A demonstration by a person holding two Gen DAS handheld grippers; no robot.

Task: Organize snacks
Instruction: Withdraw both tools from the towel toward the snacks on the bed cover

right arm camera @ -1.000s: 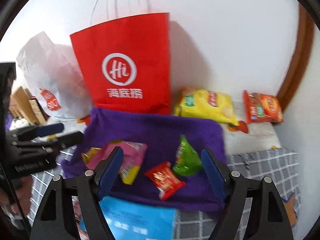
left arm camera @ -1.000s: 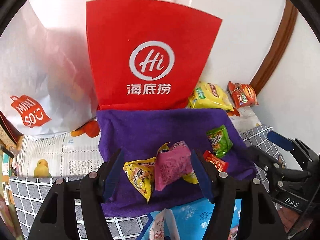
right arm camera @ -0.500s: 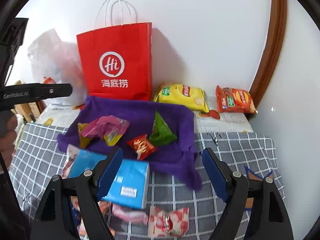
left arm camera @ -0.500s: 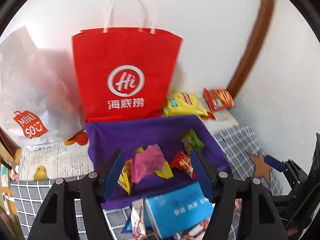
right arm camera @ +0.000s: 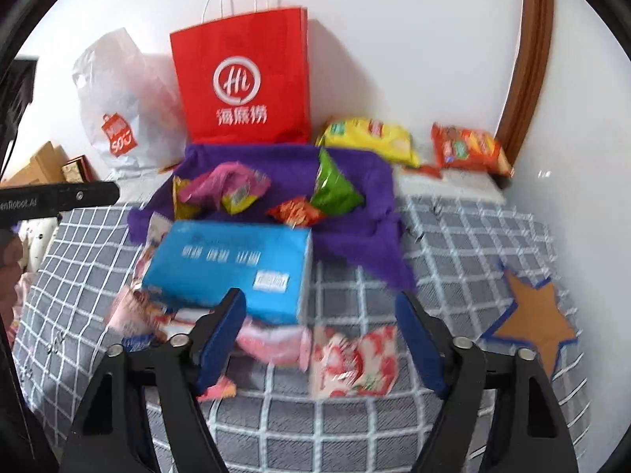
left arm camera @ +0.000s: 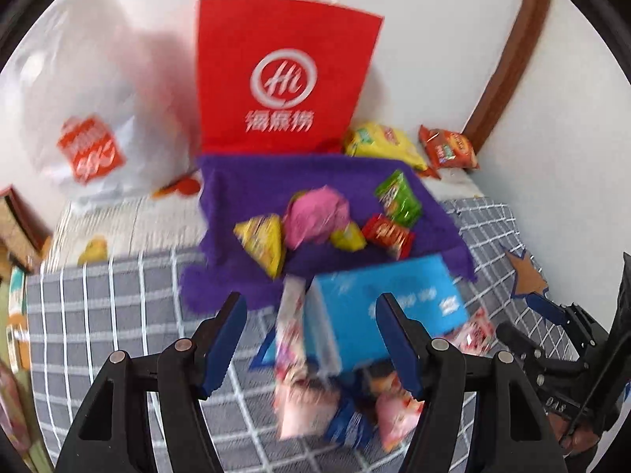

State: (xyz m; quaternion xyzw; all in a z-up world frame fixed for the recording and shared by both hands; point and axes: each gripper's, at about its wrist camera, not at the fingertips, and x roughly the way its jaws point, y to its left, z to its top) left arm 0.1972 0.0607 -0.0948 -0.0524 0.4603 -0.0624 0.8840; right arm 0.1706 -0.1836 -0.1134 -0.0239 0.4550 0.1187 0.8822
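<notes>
A purple cloth lies on the checked table and bears several small snack packets: pink, yellow, green, red. A blue box rests on a pile of pink and red-white snack packets in front of the cloth. My left gripper is open and empty above the pile. My right gripper is open and empty over the pink packets.
A red paper bag and a white plastic bag stand against the wall. A yellow chip bag and an orange one lie at the back right. An orange star sticker marks the table.
Both grippers have drawn back and down from the purple cloth. The blue box and the snack pile now sit close before them. Both stay open.
</notes>
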